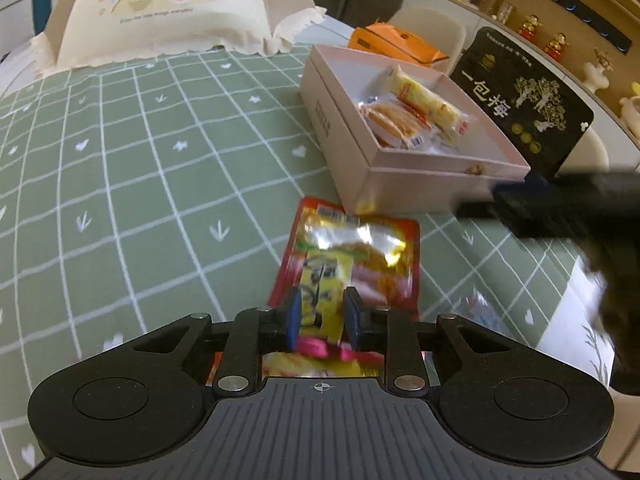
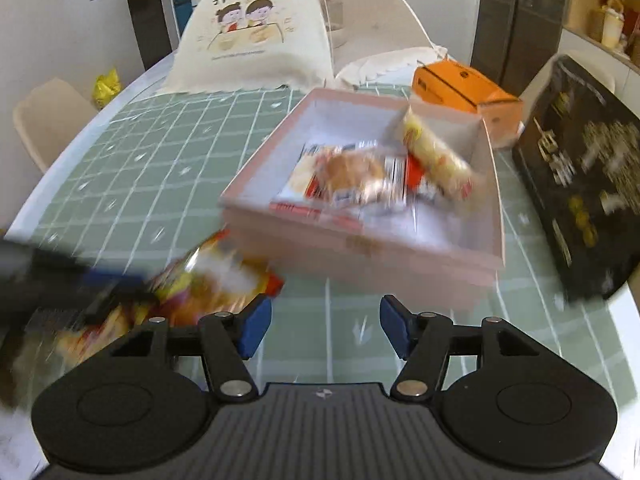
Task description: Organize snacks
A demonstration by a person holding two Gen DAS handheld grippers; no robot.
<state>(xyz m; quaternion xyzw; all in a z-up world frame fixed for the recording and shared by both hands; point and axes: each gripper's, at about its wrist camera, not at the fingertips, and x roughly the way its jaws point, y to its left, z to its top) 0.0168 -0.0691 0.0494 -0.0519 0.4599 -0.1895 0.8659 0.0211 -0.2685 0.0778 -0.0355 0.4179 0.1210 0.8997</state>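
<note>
I am looking at a home dining room: a checked tablecloth (image 1: 120,160), a food cover (image 2: 256,32), chairs (image 2: 48,120).

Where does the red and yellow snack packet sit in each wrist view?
Left wrist: red and yellow snack packet lies at lower centre, clamped between the left tool's pads.
Right wrist: the same packet is blurred at lower left, left of the open, empty right tool.
Shared landmark: the open pink box just beyond the packet.
</note>
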